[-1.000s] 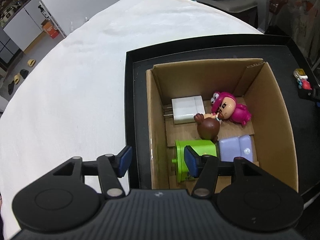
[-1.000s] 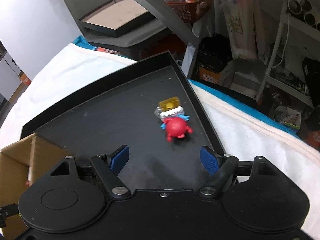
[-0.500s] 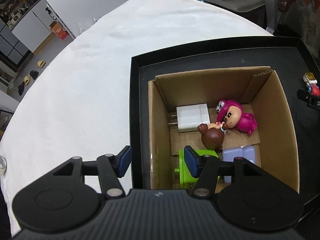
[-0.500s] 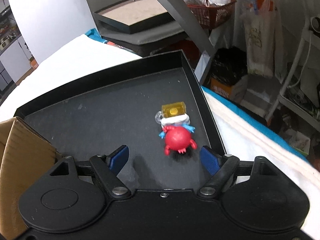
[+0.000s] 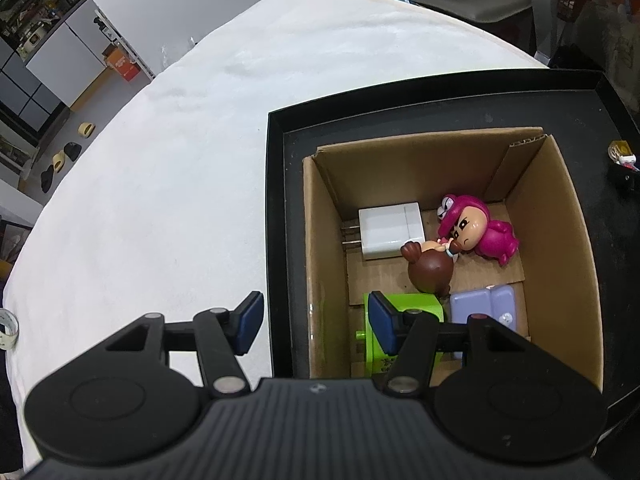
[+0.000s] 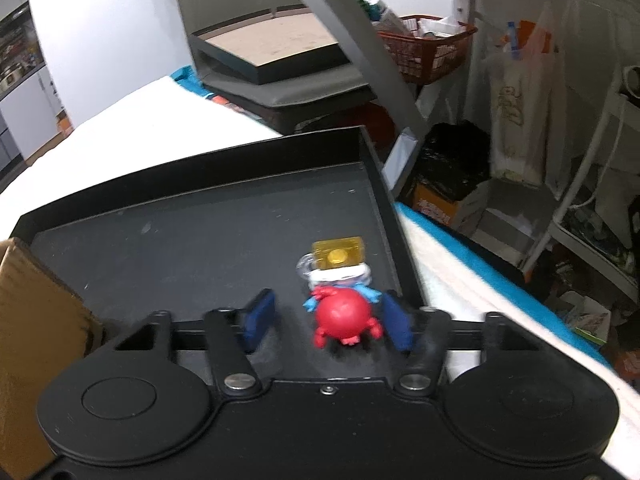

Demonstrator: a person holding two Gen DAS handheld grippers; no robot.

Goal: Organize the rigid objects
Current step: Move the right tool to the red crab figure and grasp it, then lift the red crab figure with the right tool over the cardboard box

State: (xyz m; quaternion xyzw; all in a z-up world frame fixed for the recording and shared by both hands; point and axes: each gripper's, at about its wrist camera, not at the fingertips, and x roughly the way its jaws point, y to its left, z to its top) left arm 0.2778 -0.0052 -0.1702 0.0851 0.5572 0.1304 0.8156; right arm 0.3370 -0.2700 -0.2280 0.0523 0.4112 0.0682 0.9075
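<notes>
A red crab-like toy [image 6: 343,317] with blue arms and a yellow block on top lies on the black tray [image 6: 180,240], near its right rim. My right gripper [image 6: 328,320] has its jaws closing around the toy. The right pad [image 6: 396,322] is at the toy's side, and a gap shows beside the left pad [image 6: 260,316]. In the left wrist view the toy's yellow block [image 5: 619,150] peeks in at the far right. My left gripper [image 5: 314,322] hangs open above the left wall of the cardboard box [image 5: 320,264], gripping nothing.
Inside the box lie a white charger [image 5: 390,232], a pink figure [image 5: 476,228], a brown figure [image 5: 430,272], a green plug block [image 5: 412,308] and a lavender toy sofa [image 5: 486,304]. A white cloth [image 5: 160,200] covers the table left of the tray [image 5: 276,200]. Shelves and clutter stand beyond the right edge.
The right gripper's jaws have come in from wide apart to close around the red toy, which now sits between the pads. The left gripper has barely shifted over the box.
</notes>
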